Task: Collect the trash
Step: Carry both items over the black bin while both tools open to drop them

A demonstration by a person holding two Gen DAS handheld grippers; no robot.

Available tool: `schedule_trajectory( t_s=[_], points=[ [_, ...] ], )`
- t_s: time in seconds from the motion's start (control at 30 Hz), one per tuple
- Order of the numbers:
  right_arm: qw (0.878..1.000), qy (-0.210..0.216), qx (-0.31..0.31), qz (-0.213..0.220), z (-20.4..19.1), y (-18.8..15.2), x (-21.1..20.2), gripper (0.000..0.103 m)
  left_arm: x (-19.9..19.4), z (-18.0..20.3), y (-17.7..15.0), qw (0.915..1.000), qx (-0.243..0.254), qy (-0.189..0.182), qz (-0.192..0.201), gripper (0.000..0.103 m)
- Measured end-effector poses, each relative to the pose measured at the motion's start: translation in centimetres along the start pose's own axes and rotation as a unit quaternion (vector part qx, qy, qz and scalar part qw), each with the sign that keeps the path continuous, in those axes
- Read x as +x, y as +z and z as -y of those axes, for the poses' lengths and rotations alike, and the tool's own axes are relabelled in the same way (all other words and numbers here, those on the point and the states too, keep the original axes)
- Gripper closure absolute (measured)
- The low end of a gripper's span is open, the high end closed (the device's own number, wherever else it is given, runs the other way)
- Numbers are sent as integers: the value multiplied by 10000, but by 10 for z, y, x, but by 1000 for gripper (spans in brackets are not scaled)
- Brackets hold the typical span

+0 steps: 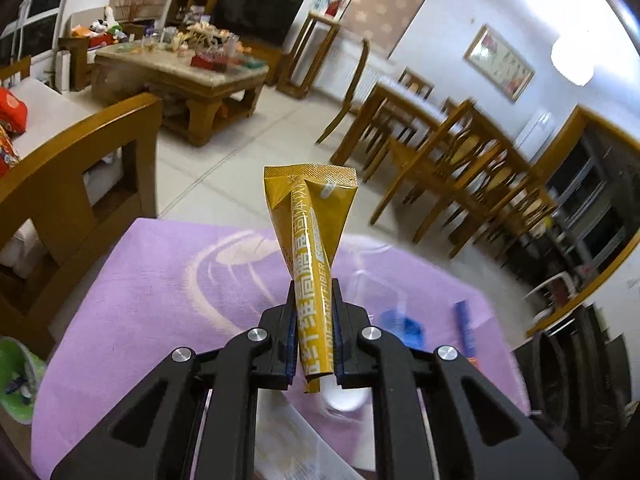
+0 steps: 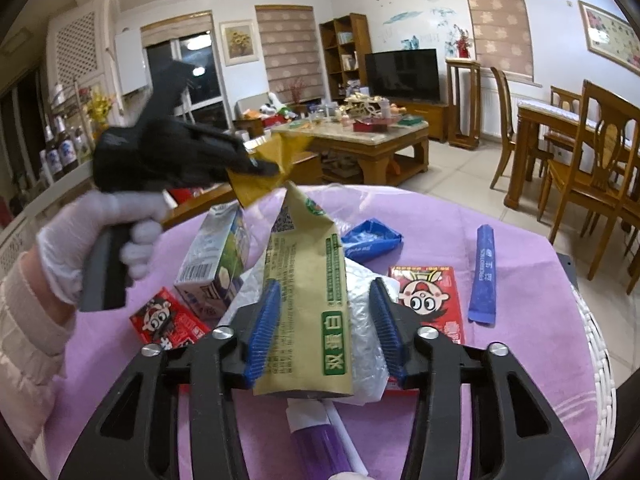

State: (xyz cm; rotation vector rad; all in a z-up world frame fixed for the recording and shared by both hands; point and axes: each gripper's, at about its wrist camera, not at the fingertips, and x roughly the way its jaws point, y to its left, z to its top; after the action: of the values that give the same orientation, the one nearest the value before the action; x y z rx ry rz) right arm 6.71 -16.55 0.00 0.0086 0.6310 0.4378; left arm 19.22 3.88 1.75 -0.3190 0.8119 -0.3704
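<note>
My left gripper [image 1: 314, 292] is shut on a gold sachet wrapper [image 1: 310, 232], which sticks up above the purple-clothed table [image 1: 160, 300]. The right wrist view shows that left gripper [image 2: 256, 166] in a gloved hand [image 2: 100, 232], holding the gold wrapper [image 2: 276, 156] over the trash pile. My right gripper [image 2: 324, 308] stands low over the pile with its jaws apart. A tan paper pouch [image 2: 308, 280] lies between them, its left edge by the left pad. Crumpled white plastic [image 2: 366, 320] fills the gap to the right pad.
On the cloth [image 2: 460, 216] lie a milk carton [image 2: 216, 260], two red snack packets [image 2: 430, 300] [image 2: 168, 320], a blue wrapper [image 2: 370, 238], a blue stick sachet [image 2: 485, 276] and a purple tube [image 2: 316, 436]. A wooden chair [image 1: 80, 168] stands left, a dining set [image 2: 580, 152] right.
</note>
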Motion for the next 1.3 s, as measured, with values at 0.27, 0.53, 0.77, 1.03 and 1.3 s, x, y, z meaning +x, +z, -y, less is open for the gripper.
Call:
schedule_trajectory(
  t_s=[0.27, 0.53, 0.77, 1.03, 1.3],
  points=[
    [9998, 110, -87, 104, -2, -1, -6, 95, -70, 24, -35, 9972, 169, -518, 520, 89],
    [9950, 363, -287, 886, -11, -4, -46, 97, -113, 38, -79, 9949, 128, -541, 839, 89],
    [9884, 603, 233, 1372, -9, -20, -107, 97, -129, 66, -114, 9945, 421, -419, 866, 89],
    [9750, -39, 858, 2047, 38, -41, -208, 97, -113, 129, -135, 9901, 933, -743, 743, 89],
    [9492, -1433, 1668, 2249, 132, -85, -285, 97, -63, 222, -151, 9772, 1493, -1479, 291, 89]
  ],
)
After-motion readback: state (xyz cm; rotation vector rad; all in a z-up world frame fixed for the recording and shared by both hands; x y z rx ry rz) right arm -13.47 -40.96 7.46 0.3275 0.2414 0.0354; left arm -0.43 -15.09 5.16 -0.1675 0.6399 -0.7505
